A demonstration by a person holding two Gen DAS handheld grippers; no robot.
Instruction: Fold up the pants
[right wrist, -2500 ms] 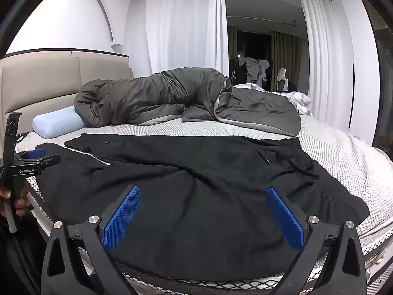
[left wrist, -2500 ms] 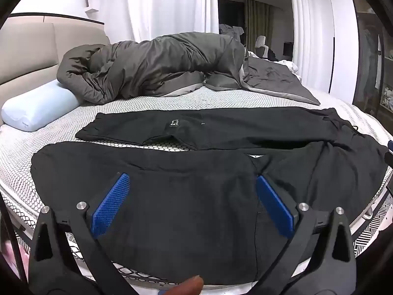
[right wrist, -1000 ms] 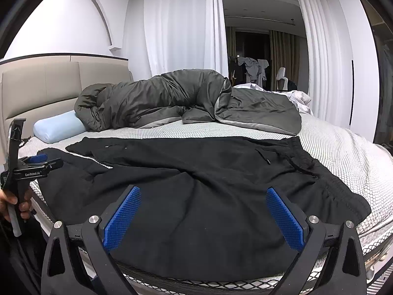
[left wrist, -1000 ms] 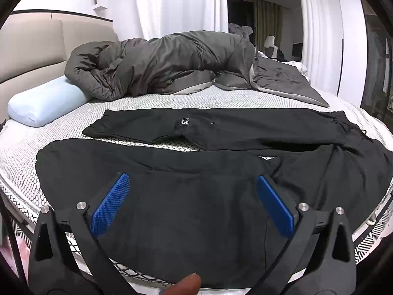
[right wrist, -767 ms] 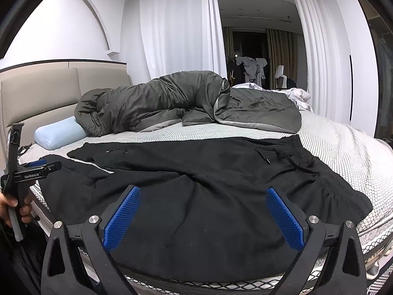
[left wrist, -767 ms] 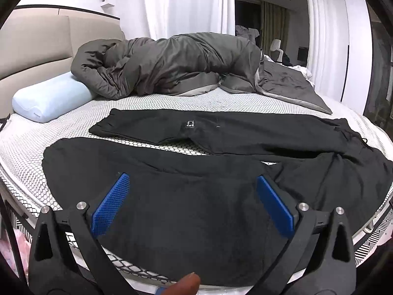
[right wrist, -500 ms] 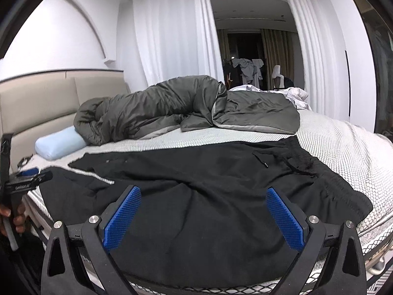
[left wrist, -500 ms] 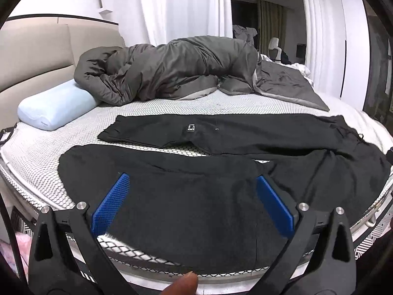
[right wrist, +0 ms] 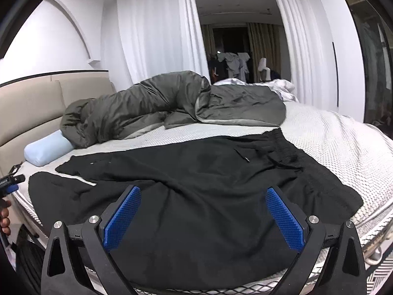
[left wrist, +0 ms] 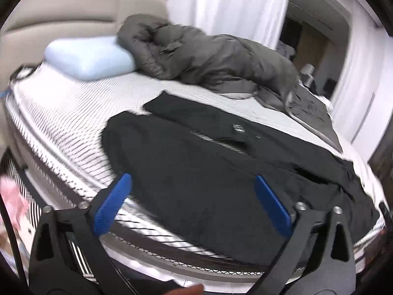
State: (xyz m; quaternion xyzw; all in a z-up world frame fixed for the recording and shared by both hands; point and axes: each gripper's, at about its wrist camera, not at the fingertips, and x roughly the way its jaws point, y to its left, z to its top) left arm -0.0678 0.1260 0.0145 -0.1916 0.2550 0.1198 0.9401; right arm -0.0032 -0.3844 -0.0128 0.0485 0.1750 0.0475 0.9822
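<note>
On the bed (right wrist: pixel 331 145), black pants (right wrist: pixel 196 184) lie spread, unfolded. Left hand-held gripper (left wrist: pixel 191 204) has swung toward the leg cuffs, jaws just narrowing slightly, empty; blurred, probably lining up. Right hand-held gripper (right wrist: pixel 203 216) wide, empty.

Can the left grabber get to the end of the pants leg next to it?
Probably yes. The left gripper is open, its jaws have just been closing slightly with nothing between them, and nothing blocks the pants leg's hem.
</note>
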